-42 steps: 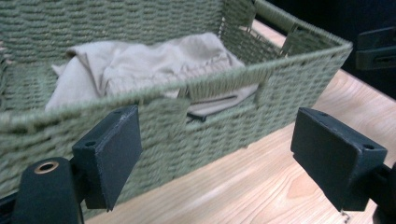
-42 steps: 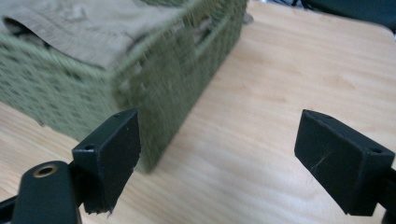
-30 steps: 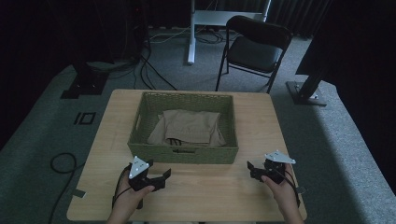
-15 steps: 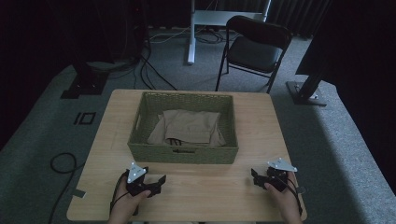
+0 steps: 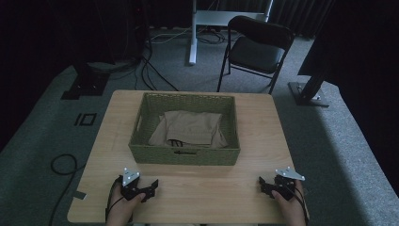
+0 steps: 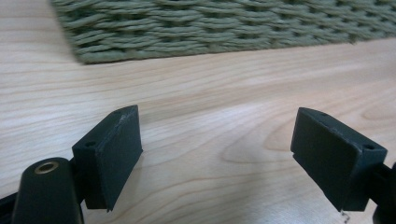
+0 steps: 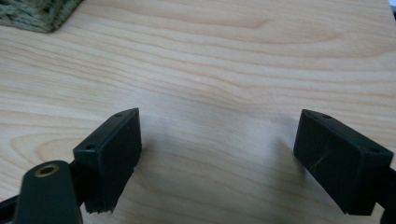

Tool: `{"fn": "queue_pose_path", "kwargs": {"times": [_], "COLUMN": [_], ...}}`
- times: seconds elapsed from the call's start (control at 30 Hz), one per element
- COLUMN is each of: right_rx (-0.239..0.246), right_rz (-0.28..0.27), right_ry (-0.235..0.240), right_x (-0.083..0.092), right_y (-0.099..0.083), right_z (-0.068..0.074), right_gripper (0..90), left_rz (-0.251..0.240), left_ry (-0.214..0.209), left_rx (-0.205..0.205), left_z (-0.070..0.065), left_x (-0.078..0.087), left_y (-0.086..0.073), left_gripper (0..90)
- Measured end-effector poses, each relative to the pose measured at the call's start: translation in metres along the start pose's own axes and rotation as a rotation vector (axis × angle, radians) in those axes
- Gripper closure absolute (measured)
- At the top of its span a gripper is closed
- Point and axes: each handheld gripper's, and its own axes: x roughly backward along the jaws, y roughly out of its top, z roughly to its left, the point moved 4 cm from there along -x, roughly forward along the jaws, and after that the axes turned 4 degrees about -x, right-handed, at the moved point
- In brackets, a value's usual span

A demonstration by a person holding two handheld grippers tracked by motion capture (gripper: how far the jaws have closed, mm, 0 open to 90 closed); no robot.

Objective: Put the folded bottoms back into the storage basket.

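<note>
Over on the left side, you're holding the left gripper [image 5: 151,187] down low at the near edge of the wooden table [image 5: 197,188], your hand wrapped around its body and the grey three-cornered plate sitting on top of it. Its jaws are standing wide apart with nothing between them; in the left gripper view, they're framing bare wood grain, and the pads aren't pressing on anything. The cable is trailing off toward you from the back of it.

Moving toward the middle, the woven green basket [image 5: 183,155] is sitting squarely on the table, a bit beyond both grippers and well apart from them. A folded tan cloth [image 5: 193,127] is lying inside it, pretty much covering the bottom, with a dark bit of cord or strap poking out at its near edge. Hard to say what that bit is. In the left gripper view, the basket's near wall [image 6: 224,25] is running across the top, so that gripper is pointing at it, just not touching.

Then on the right, you're holding the right gripper [image 5: 263,184] at the same near edge, roughly mirroring the other one. Its jaws are spread wide too, released, nothing in them. The right gripper view is looking down at plain tabletop between the jaws, with just a corner of the basket [image 7: 37,14] peeking in at the upper left.

Behind the table, a black folding chair [image 5: 256,49] is standing on the grey carpet.
</note>
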Motion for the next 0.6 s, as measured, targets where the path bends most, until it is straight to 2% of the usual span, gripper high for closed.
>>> {"fn": "queue_pose_path", "kwargs": {"times": [0.03, 0.1, 0.23, 0.37, 0.43, 0.5, 0.6], "right_rx": [-0.001, -0.005, -0.037, -0.048, -0.050, -0.052, -0.054], "right_rz": [-0.002, -0.001, 0.004, 0.006, 0.005, 0.005, 0.006], "right_ry": [-0.005, -0.015, -0.024, -0.027, -0.030, -0.032, -0.035], "right_x": [0.000, 0.001, 0.001, 0.001, 0.001, 0.001, 0.001], "right_y": [0.000, -0.001, -0.001, -0.001, -0.001, -0.001, -0.001], "right_z": [-0.001, -0.003, -0.007, -0.008, -0.008, -0.008, -0.008], "right_gripper": [14.3, 13.9, 13.9, 13.8, 13.6, 13.4, 13.1], "left_rz": [-0.003, 0.008, 0.027, 0.054, 0.057, 0.073, 0.072], "left_ry": [0.013, 0.047, 0.081, 0.118, 0.131, 0.153, 0.160], "left_rx": [0.013, 0.002, 0.017, -0.024, -0.024, -0.055, -0.049], "left_z": [0.001, 0.003, 0.007, 0.010, 0.012, 0.015, 0.018], "left_x": [0.000, 0.001, 0.002, 0.005, 0.006, 0.008, 0.011], "left_y": [0.000, -0.001, -0.003, -0.005, -0.006, -0.008, -0.010], "left_gripper": [17.1, 17.1, 17.1, 17.1, 17.1, 17.1, 17.1]}}
